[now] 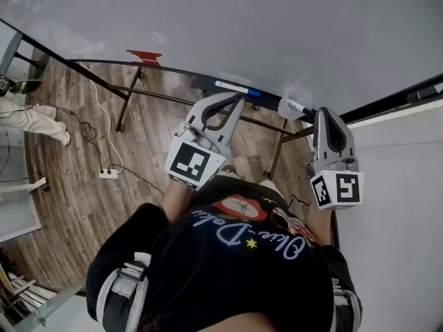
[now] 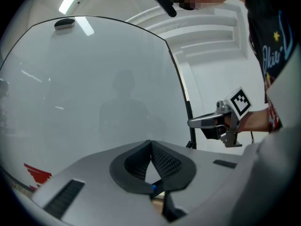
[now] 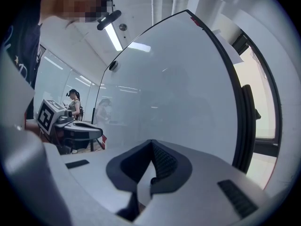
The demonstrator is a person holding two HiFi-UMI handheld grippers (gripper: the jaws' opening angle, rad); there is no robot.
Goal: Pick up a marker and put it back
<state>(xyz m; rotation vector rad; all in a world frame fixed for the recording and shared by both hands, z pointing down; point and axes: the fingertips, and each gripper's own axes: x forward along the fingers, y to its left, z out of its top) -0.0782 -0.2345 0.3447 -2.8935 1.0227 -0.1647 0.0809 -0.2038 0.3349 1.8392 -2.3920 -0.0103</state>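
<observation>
The whiteboard (image 1: pixel 228 26) fills the space ahead, its black lower edge and tray running diagonally just past both tools, with a white wall (image 1: pixel 394 206) close on the right and open wood floor (image 1: pixel 76 178) to the left. The marker (image 1: pixel 234 88), white with a blue end, lies on the tray just beyond the left gripper (image 1: pixel 237 99). That gripper's jaws are pressed together on nothing, and the right gripper (image 1: pixel 322 112) is likewise closed and empty. Only the head view shows the marker clearly, along with a power strip (image 1: pixel 109 173). The right gripper view alone shows a distant person (image 3: pixel 74 102). A red logo (image 1: pixel 144 56) on the board and the cursive print on the shirt (image 1: pixel 242 241) cannot be read.
</observation>
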